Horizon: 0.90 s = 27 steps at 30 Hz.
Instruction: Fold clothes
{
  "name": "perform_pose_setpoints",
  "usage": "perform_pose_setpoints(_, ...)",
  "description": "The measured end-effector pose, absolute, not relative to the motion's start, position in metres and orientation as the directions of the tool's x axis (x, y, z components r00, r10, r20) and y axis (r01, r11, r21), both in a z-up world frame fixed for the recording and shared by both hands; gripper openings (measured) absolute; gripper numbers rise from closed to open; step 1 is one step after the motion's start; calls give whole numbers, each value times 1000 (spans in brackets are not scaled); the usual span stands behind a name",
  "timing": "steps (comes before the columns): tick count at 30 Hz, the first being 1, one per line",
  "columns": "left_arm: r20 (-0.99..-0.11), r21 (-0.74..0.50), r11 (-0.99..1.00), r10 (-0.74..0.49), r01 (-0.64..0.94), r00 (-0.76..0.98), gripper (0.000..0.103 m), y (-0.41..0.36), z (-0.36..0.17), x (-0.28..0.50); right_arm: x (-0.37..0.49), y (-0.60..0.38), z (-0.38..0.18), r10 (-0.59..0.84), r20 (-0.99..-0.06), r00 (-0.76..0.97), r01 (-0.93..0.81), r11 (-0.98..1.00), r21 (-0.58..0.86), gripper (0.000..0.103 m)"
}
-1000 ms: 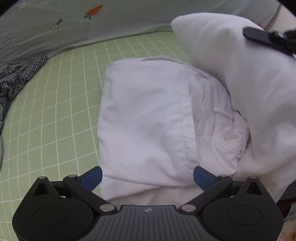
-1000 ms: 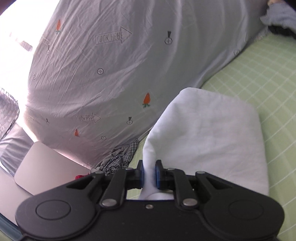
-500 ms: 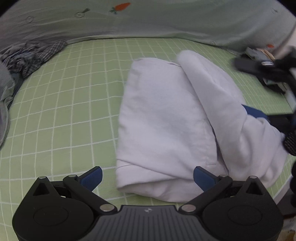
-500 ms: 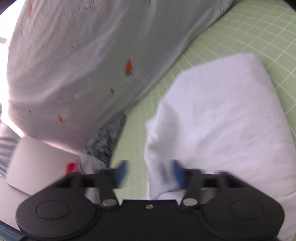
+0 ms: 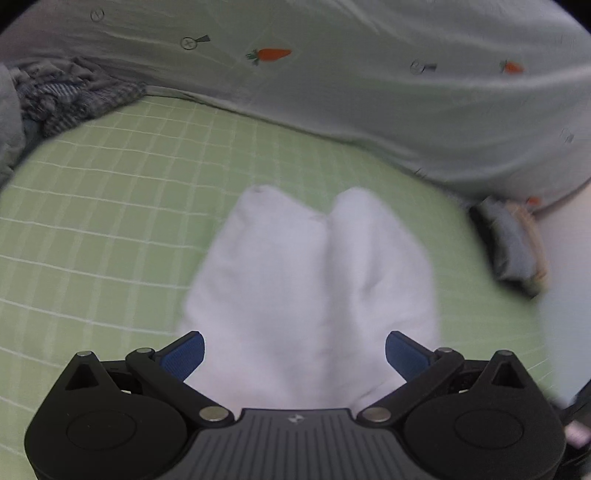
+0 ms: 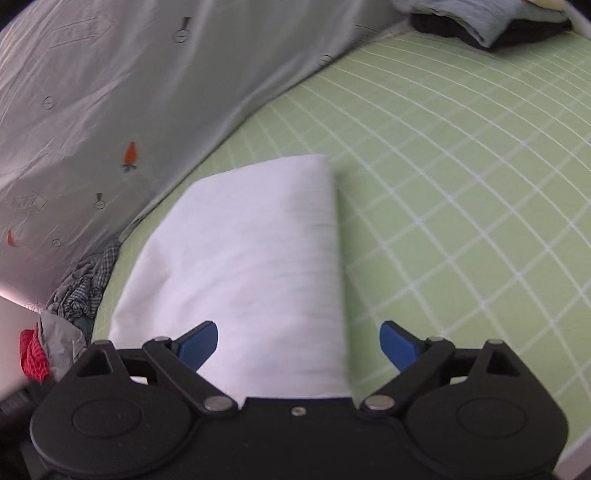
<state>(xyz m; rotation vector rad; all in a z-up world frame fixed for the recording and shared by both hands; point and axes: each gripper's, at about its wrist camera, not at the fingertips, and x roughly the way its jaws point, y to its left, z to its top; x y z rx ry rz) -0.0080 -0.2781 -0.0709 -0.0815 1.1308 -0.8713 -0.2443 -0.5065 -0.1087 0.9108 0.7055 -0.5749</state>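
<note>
A white garment (image 5: pixel 310 280) lies folded on the green checked sheet (image 5: pixel 110 221), with a crease down its middle. It also shows in the right wrist view (image 6: pixel 243 266) as a flat folded slab. My left gripper (image 5: pixel 294 350) is open and empty, its blue pads spread over the garment's near edge. My right gripper (image 6: pixel 298 341) is open and empty, above the garment's near right edge.
A grey quilt with carrot prints (image 5: pixel 369 81) rises behind the sheet, and shows in the right wrist view (image 6: pixel 110 92). Crumpled checked clothes (image 5: pixel 66 99) lie at the far left. A dark and grey clothes pile (image 6: pixel 487 22) sits far right. A red cloth (image 6: pixel 33 354) lies left.
My right gripper opened and let go of the lifted white flap, which dropped flat onto the garment. Both grippers pulled back from it.
</note>
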Motion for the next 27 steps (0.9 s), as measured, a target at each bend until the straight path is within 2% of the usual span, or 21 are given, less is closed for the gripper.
perform_pose_setpoints(2, -706, -562, 634, -702, 531, 89, 101, -287, -70, -5, -251, -512, -108, -153, -758, 634, 711, 502, 493, 98)
perform_pose_setpoints(3, -705, -571, 622, -706, 537, 67, 97, -294, -72, -7, -254, -514, -108, -156, -760, 631, 712, 504, 488, 98)
perform_pose_setpoints(5, -750, -502, 625, -659, 597, 59, 93, -314, -77, -16, -262, -518, -111, -156, -764, 625, 719, 497, 486, 98)
perform_pose_setpoints(8, -804, -412, 622, -592, 666, 56, 78, -336, -89, -30, -270, -526, -116, -156, -772, 616, 734, 470, 490, 98)
perform_pose_setpoints(9, -806, -418, 621, -590, 663, 43, 66, -339, -94, -33, -272, -529, -117, -158, -774, 613, 739, 460, 491, 98)
perform_pose_setpoints(10, -806, -435, 621, -591, 652, 25, 44, -340, -99, -34, -274, -532, -118, -158, -776, 610, 744, 452, 493, 98)
perform_pose_setpoints(12, -812, -422, 625, -583, 657, 33, 21, -343, -102, -38, -275, -534, -120, -156, -781, 605, 750, 443, 492, 98)
perform_pose_setpoints(13, -816, -403, 627, -576, 667, 48, 17, -344, -102, -40, -276, -535, -121, -155, -784, 602, 752, 440, 490, 98)
perform_pose_setpoints(15, -790, -416, 605, -610, 679, 60, 14, -340, -89, -44, -274, -536, -123, -150, -790, 594, 756, 438, 486, 98)
perform_pose_setpoints(18, -701, -479, 534, -711, 696, 63, 12, -335, -43, -53, -269, -537, -126, -147, -798, 585, 763, 433, 479, 98)
perform_pose_setpoints(20, -648, -469, 487, -756, 737, 87, 12, -335, -6, -62, -264, -538, -126, -158, -797, 582, 767, 430, 475, 98)
perform_pose_setpoints(24, -583, -340, 502, -776, 796, 240, 12, -318, 37, -56, -247, -535, -126, -156, -801, 578, 758, 466, 457, 98)
perform_pose_setpoints(27, -665, -166, 598, -655, 784, 359, 16, -306, 0, -27, -234, -528, -130, -133, -815, 565, 748, 499, 438, 98)
